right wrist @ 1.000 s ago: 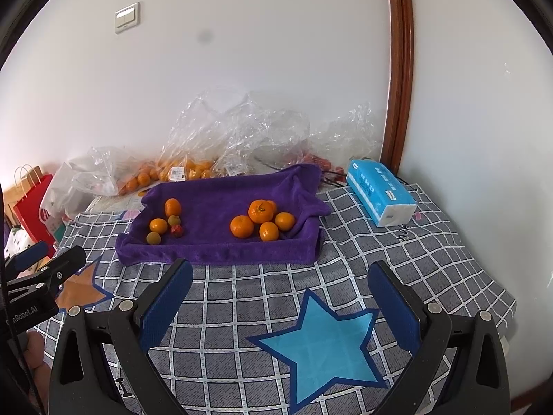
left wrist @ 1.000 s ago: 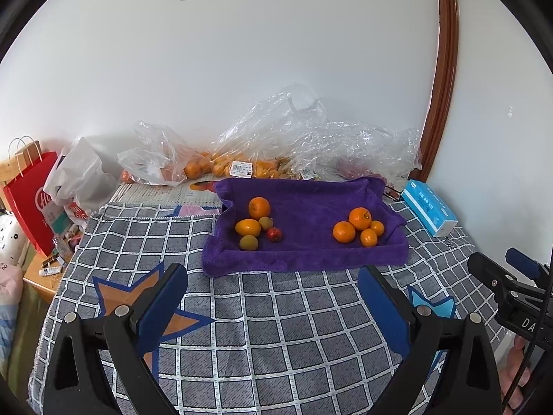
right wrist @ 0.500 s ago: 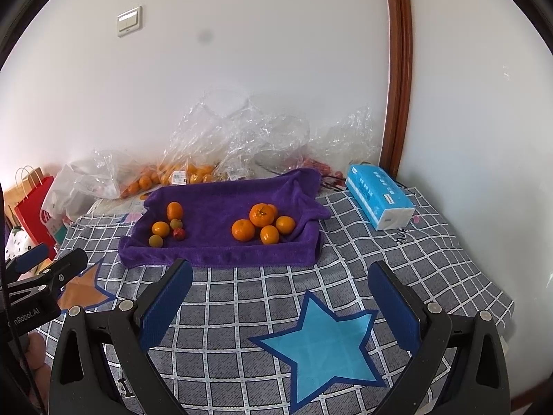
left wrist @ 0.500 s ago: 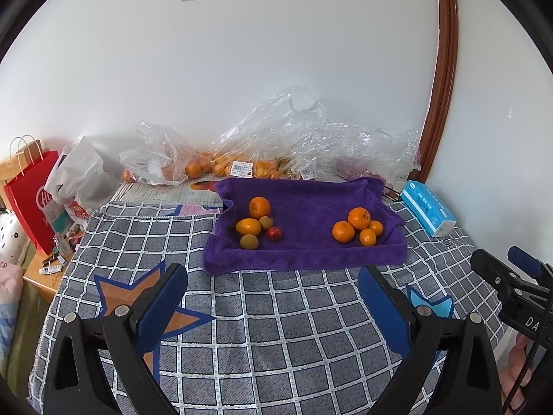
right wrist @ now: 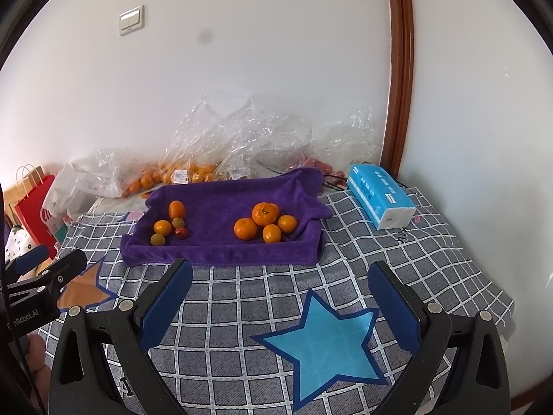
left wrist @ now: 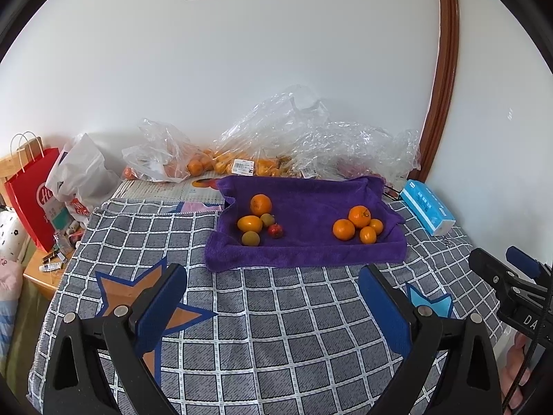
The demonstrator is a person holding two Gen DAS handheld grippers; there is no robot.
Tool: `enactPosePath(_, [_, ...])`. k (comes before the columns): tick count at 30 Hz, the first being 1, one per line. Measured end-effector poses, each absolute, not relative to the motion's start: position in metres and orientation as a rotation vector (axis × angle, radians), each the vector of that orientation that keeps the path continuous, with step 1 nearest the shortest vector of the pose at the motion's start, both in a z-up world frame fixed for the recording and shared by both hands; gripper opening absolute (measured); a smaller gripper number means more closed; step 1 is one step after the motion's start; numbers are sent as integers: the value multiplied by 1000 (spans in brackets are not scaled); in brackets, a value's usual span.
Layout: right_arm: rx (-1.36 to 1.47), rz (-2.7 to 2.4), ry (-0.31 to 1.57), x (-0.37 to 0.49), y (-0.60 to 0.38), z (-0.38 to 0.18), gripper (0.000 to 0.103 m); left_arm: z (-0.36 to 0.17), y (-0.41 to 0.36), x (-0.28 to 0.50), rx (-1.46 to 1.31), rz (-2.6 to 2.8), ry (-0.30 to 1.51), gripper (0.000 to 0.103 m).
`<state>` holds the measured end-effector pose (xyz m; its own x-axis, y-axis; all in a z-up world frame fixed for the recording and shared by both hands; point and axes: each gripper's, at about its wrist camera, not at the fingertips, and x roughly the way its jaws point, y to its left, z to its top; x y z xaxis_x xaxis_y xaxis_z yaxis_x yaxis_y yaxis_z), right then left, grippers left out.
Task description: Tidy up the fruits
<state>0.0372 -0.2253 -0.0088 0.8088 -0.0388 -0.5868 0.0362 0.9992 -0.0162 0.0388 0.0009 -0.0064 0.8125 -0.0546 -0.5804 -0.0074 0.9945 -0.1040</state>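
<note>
A purple towel (left wrist: 304,249) (right wrist: 221,252) lies on the checked bedspread with two clusters of fruit. The left cluster holds an orange (left wrist: 260,204) (right wrist: 176,209), a yellow-orange fruit (left wrist: 249,223), two small green fruits and a small red one (left wrist: 275,230) (right wrist: 180,231). The right cluster is several oranges (left wrist: 358,216) (right wrist: 264,213). My left gripper (left wrist: 273,306) is open, well short of the towel's near edge, nothing between its blue pads. My right gripper (right wrist: 281,302) is open and empty too, above a blue star patch.
Clear plastic bags (left wrist: 304,138) with more oranges lie along the wall behind the towel. A blue tissue pack (left wrist: 427,205) (right wrist: 380,199) sits right of the towel. A red paper bag (left wrist: 31,186) and a white plastic bag stand at the left, beside the bed.
Both views have drawn back slightly from the towel, and the right one has also tilted. Both grippers stay open; no fruit has moved.
</note>
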Motion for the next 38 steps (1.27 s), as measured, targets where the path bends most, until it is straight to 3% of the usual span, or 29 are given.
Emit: enactPosePath(38, [-7, -27, 636, 38, -221, -10, 100, -5, 4, 36, -109, -21, 618, 101])
